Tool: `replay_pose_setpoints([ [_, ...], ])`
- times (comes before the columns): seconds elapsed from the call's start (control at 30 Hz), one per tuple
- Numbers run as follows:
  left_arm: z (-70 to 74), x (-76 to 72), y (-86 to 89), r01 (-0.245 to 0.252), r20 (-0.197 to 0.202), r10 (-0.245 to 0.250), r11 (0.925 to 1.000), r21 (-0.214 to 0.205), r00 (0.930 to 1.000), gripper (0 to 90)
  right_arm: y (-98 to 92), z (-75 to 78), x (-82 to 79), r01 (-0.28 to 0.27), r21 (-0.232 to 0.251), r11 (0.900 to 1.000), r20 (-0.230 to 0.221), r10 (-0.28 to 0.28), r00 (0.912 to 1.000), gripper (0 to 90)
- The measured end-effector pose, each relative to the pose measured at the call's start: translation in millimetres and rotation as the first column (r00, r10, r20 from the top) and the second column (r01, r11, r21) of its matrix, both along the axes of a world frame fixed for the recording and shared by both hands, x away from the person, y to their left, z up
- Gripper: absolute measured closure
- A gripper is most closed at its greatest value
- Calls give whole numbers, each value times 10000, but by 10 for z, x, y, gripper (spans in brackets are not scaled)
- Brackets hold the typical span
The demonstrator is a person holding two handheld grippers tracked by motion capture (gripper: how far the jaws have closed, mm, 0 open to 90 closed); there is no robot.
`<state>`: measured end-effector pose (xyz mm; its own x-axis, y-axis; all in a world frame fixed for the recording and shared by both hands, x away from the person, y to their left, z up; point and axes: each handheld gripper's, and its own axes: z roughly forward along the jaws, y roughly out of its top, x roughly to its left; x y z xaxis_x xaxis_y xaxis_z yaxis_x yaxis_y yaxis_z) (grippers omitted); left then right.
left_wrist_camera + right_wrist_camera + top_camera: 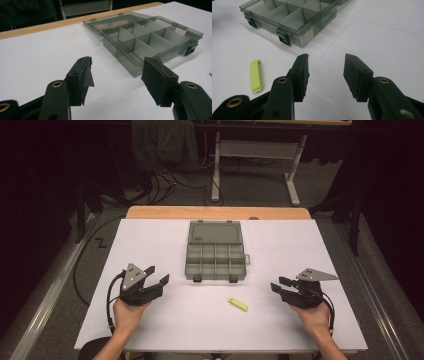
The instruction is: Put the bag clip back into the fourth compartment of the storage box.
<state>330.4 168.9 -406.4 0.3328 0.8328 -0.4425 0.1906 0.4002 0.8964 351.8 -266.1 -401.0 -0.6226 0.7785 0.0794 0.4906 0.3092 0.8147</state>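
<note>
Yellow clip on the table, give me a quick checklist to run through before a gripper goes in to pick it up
1. Yellow clip lies free on the white table: ok.
2. Right gripper open, nothing between its jaws: ok.
3. Left gripper open and empty: ok.
4. Compartment box lid open: ok.
5. Compartments look empty: ok.
6. Path from right gripper to clip unobstructed: ok.

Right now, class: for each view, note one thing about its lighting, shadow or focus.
High view: white table lit, surroundings dark. Left gripper view: near fingers soft, box sharper. Right gripper view: box casts a shadow; yellow clip clear.
</note>
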Motion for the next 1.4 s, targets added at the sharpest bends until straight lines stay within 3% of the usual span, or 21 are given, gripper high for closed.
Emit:
replay_pose_setpoints([
  [0.17, -20, -36, -16, 85, 156, -83, 9999, -121, 9998, 397, 47, -1, -80, -367, -82, 9993, -95, 366, 9993, 571],
  [0.47, -157, -52, 11, -81, -183, 74, 9991, -426, 9998, 396, 186, 0, -128, -945, -282, 9951, -538, 928, 9942, 583],
  [0.73, -202, -47, 21, -189, -259, 179, 9991, -373, 9995, 401, 390, 42, -143, -1505, -669, 9863, -981, 1436, 9848, 638],
  [1.0, -214, -56, 10, -183, -303, 175, 9995, -262, 9994, 400, 541, 37, -117, -1880, -901, 9780, -1422, 1743, 9744, 638],
  [1.4, -217, -55, 16, -227, -307, 217, 9992, -330, 9993, 400, 747, 35, -72, -2553, -1466, 9557, -2085, 2224, 9524, 642],
])
